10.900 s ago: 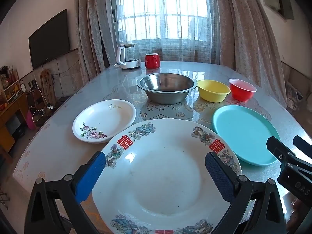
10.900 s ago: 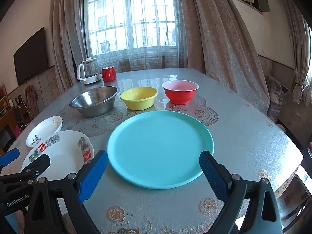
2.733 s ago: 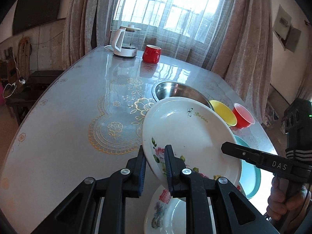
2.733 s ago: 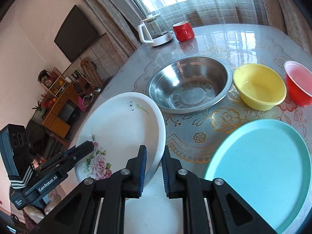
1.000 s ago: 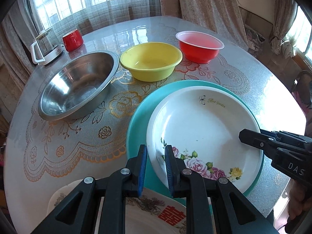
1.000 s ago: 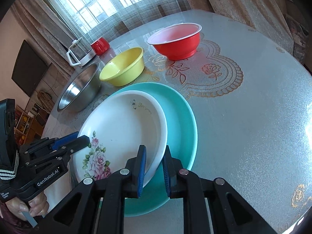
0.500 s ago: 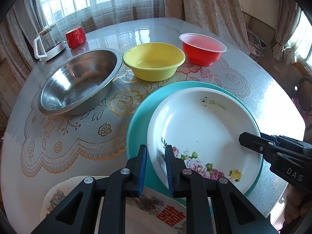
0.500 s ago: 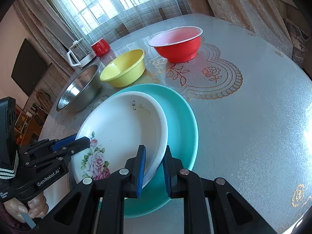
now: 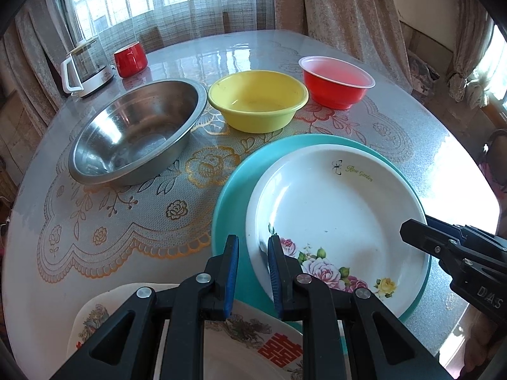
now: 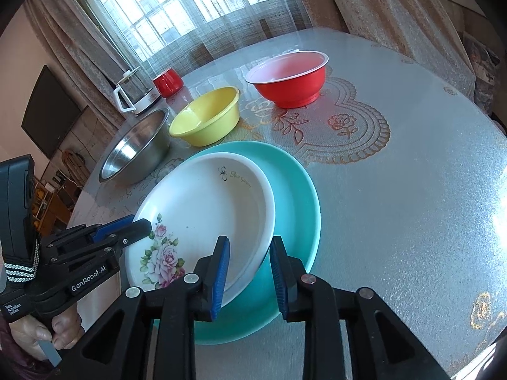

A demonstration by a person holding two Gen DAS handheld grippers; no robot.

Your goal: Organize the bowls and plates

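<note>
Teal plate [image 9: 234, 174] is carrying the rose-patterned white plate [image 9: 336, 209], resting off-centre. Right gripper [image 10: 250, 269] is opening, rim between its pads; left gripper [image 9: 253, 272] is clamping the near rim. Advisable: release left only once the plate is sitting flat, then withdraw level.
</note>
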